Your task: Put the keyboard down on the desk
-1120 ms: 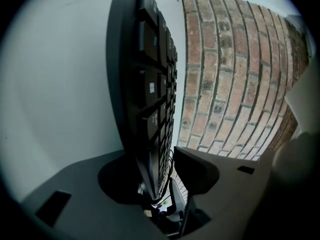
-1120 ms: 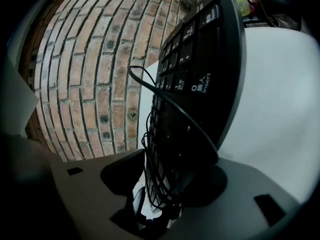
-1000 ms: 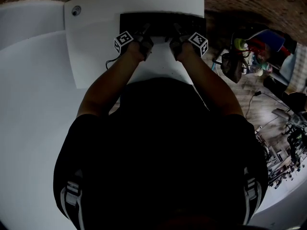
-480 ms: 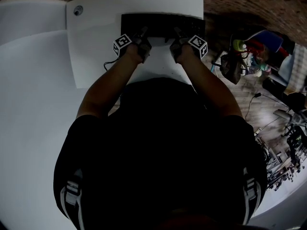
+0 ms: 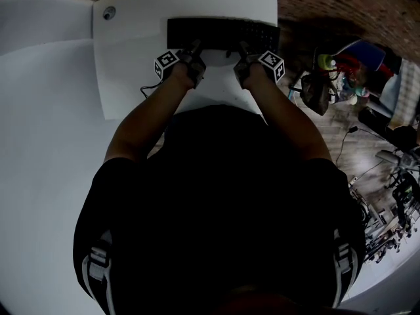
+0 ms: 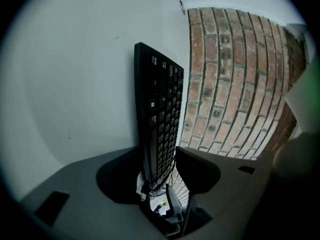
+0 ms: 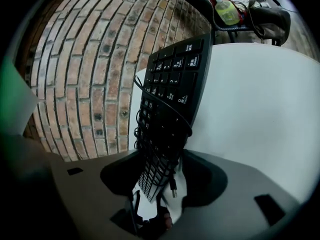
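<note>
Brick wall (image 5: 341,5) is seen behind the far edge of a white desk (image 5: 131,58), with a cluttered floor off its right side. The left tool (image 6: 160,171) is found with its jaws spread wide, having just been opening. The near edge of the keyboard (image 6: 159,109) stands between them, but a gap with brick showing through is left at one pad, so nothing is gripped. The right tool (image 7: 162,181) is likewise judged open: the keyboard's near edge lies between its jaws, yet bare desk can be seen between the keyboard and one pad. A cable (image 7: 165,109) is wound round the keyboard there, and its plug (image 7: 173,189) hangs loose between the jaws.

In the head view the keyboard is shown lying flat along the far edge of the desk, toward the far right corner. Its place is unchanged over the last second, while both tools have been drawn back a little toward the person. The release is therefore taken as made, and the task is judged all but done: only withdrawal clear of the keyboard is left.

White legends are carried on the keys, but they are too small to be read with confidence, and no brand can be made out.
</note>
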`<control>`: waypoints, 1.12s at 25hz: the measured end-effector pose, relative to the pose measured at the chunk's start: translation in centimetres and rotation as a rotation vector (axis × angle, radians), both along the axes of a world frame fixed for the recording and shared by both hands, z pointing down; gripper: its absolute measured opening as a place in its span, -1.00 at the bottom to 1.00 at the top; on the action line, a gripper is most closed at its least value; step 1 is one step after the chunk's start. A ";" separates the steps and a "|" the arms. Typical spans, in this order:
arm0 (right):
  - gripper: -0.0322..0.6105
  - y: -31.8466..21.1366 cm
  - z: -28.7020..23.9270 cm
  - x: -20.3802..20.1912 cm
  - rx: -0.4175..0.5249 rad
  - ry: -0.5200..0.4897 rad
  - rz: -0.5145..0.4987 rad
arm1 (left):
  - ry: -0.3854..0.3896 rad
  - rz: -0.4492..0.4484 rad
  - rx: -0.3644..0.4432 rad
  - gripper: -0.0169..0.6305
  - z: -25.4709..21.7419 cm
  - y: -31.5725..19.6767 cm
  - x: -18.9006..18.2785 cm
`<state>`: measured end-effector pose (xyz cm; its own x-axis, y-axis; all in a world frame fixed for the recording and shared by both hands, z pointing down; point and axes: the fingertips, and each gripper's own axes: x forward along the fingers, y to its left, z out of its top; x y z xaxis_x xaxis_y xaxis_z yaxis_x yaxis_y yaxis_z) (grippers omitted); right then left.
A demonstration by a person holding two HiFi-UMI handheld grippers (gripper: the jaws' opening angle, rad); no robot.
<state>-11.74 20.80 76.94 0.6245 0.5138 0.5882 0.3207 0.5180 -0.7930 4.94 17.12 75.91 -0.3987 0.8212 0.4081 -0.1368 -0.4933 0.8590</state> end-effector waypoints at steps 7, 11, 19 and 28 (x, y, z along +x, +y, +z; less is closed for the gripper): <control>-0.16 -1.6 -0.8 -0.3 0.004 -0.012 -0.013 | 0.005 -0.006 -0.017 -0.29 -0.8 -2.1 0.7; -0.16 -2.1 -0.9 -0.6 0.005 -0.015 -0.018 | 0.009 -0.010 -0.024 -0.29 -1.0 -2.4 0.8; -0.16 -3.1 -1.4 -0.7 -0.002 -0.018 -0.031 | 0.014 -0.019 -0.043 -0.29 -1.8 -3.3 0.7; -0.16 -3.0 -2.4 -1.4 -0.011 -0.037 -0.036 | 0.091 0.027 -0.091 -0.29 -3.4 -3.7 0.7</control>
